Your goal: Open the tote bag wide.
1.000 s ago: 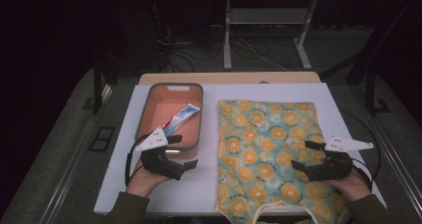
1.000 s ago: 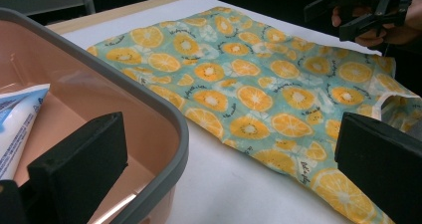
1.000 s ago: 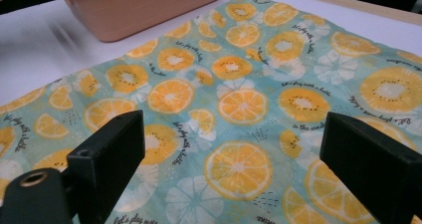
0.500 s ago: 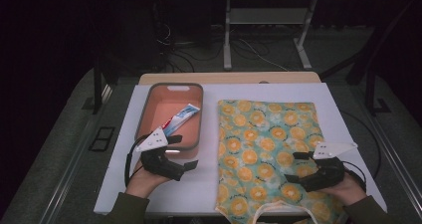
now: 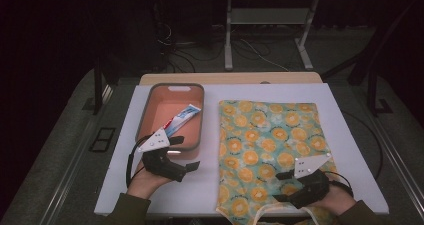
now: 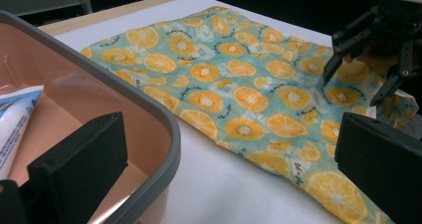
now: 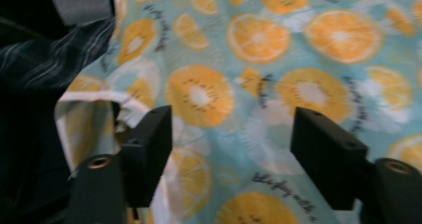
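Observation:
A teal cloth bag (image 5: pixel 267 145) printed with orange slices lies flat on the right of the white table top (image 5: pixel 215 185). Its pale handle (image 5: pixel 282 211) hangs at the near edge. My right gripper (image 5: pixel 281 186) hovers over the bag's near end, its jaws open but just closing, with only flat fabric (image 7: pixel 249 99) under them and nothing pinched. My left gripper (image 5: pixel 184 153) rests open at the near right corner of the pink tray (image 5: pixel 143 116), one jaw over the tray (image 6: pixel 149 109), the other by the bag's edge (image 6: pixel 278 164). A toothpaste tube (image 5: pixel 181 119) lies in the tray.
The right gripper (image 6: pixel 359 67) stands over the bag's far side in the left gripper view. A wooden table edge (image 5: pixel 230 78) runs behind the white top. Dark floor, cables and a metal stand (image 5: pixel 270 40) lie beyond. A dark sleeve (image 7: pixel 45 55) is at the bag's mouth.
My right gripper has moved toward the near edge of the bag and a little left, and its jaws stand narrower. The left gripper has stayed in place.

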Demonstrator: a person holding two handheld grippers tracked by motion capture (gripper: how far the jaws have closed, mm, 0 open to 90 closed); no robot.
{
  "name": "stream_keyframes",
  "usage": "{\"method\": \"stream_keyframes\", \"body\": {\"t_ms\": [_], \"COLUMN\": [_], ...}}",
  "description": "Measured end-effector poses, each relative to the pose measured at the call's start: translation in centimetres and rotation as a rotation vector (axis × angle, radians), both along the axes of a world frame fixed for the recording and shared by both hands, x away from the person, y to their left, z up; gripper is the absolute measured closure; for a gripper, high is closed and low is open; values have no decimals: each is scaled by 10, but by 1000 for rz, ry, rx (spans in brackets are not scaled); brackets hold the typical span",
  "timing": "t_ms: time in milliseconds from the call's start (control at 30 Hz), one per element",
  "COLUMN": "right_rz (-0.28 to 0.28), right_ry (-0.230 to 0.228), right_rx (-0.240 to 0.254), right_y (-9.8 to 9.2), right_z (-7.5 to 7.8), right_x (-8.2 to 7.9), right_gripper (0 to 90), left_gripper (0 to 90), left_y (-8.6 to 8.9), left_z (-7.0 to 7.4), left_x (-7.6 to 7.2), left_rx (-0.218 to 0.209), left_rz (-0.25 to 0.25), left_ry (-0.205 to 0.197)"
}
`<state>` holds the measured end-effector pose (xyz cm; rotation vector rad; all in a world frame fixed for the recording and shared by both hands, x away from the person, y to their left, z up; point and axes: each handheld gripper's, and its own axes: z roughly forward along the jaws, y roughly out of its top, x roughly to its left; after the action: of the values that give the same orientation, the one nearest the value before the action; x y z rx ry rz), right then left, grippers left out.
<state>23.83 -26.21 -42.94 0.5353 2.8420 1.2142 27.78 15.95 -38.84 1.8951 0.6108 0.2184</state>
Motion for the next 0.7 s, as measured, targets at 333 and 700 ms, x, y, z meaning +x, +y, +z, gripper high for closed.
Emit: {"method": "stream_keyframes", "body": {"t_ms": [333,700], "right_rz": [131,175], "right_ry": [22,-67], "right_rx": [-80,-144], "right_y": [16,21], "right_z": [-11,-12], "right_x": [-7,-13], "right_gripper": [433,606], "left_gripper": [0,0], "left_y": [-1,-1], "left_z": [-1,-1], "left_x": [0,0], "left_rx": [0,-3], "left_rz": [-4,-7], "left_ry": [3,8]}}
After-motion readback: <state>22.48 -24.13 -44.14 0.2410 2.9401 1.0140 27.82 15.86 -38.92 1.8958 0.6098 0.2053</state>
